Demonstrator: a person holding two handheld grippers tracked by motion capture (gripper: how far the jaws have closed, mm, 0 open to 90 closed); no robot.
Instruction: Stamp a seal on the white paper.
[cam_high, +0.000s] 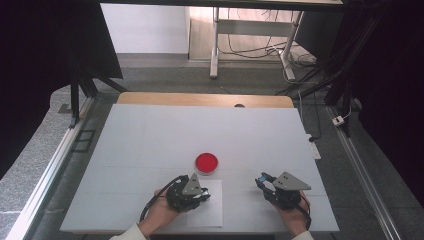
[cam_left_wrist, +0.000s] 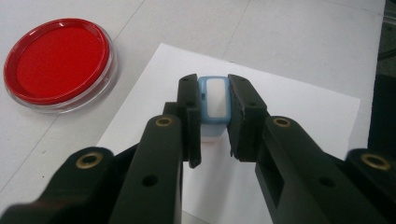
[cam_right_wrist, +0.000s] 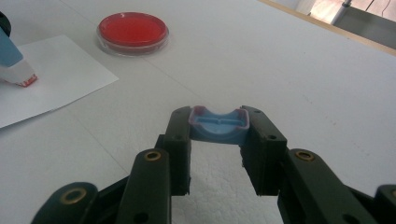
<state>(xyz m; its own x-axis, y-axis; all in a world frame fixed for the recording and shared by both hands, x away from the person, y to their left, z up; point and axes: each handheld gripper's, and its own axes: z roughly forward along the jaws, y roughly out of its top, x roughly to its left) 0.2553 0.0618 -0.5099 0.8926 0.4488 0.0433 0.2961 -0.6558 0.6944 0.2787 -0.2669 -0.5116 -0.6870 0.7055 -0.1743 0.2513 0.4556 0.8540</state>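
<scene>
Left gripper (cam_left_wrist: 214, 123), jaws clamped on a blue stamp (cam_left_wrist: 213, 105) standing on the white paper sheet (cam_left_wrist: 299, 121) directly beneath it, the red ink pad (cam_left_wrist: 58, 63) ahead to its left; right gripper (cam_right_wrist: 218, 140), jaws closed on the stamp's blue cap (cam_right_wrist: 218, 125) above the table (cam_right_wrist: 280, 60).

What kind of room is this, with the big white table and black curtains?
Probably a lab or recording studio, not a home. A white table stands between metal rails, dark curtains hang at the sides, and loose cables lie on the floor beyond.
</scene>
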